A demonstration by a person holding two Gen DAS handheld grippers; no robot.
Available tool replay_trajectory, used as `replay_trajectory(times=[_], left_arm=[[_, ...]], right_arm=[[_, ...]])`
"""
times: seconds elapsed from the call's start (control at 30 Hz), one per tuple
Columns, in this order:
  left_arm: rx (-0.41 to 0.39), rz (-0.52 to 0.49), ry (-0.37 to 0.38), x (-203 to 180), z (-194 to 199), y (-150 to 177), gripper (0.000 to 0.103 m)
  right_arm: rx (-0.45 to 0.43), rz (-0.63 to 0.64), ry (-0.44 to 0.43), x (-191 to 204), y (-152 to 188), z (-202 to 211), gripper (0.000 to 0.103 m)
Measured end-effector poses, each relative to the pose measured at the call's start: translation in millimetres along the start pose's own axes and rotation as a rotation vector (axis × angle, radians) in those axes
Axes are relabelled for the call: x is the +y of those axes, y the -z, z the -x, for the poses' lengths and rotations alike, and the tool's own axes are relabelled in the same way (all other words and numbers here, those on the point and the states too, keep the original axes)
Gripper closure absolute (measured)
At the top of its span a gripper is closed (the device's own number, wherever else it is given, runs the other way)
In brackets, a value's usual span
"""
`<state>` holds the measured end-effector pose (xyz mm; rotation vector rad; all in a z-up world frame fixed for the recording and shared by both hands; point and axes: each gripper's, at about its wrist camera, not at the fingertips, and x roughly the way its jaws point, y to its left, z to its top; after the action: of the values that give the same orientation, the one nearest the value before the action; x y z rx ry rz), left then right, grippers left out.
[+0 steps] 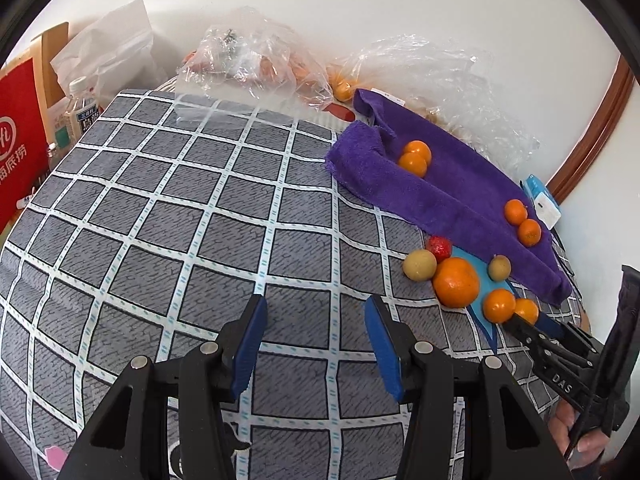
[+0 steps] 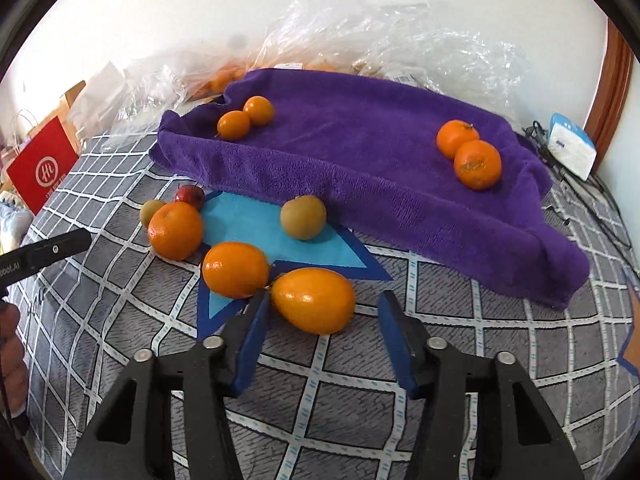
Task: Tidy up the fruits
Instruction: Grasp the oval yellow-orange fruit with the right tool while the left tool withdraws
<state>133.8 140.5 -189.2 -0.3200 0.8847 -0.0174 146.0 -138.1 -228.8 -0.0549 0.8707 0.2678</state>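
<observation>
Kumquat [image 2: 313, 300] on the checkered bed cover sits between my right gripper [image 2: 324, 312] pads, spread and not yet pinching; I'd centre, close gently, then lift toward the purple towel [image 2: 360, 168].

Two downward-tilted wrist views, close over the shared purple towel [image 1: 460, 184]
</observation>
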Motion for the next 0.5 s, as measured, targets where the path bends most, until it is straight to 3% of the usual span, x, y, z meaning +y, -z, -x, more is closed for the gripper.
replay_trajectory(times=[0.03, 0.17, 0.37, 0.5], left_arm=[[0.004, -0.003, 0.002, -2, 0, 0, 0.055], [0.018, -0.039, 0.014, -15, -3, -2, 0.055], [0.010, -0.100, 0.022, -41, -14, -10, 0.055], [0.008, -0.127, 0.020, -55, -26, -16, 0.055]], right_arm=[[-0.001, -0.008, -0.002, -1, 0, -1, 0.064], [-0.017, -0.028, -0.003, -7, 1, 2, 0.064], [-0.069, -0.060, 0.082, -31, 10, 20, 0.064], [-0.061, -0.107, 0.086, -50, 17, 21, 0.064]])
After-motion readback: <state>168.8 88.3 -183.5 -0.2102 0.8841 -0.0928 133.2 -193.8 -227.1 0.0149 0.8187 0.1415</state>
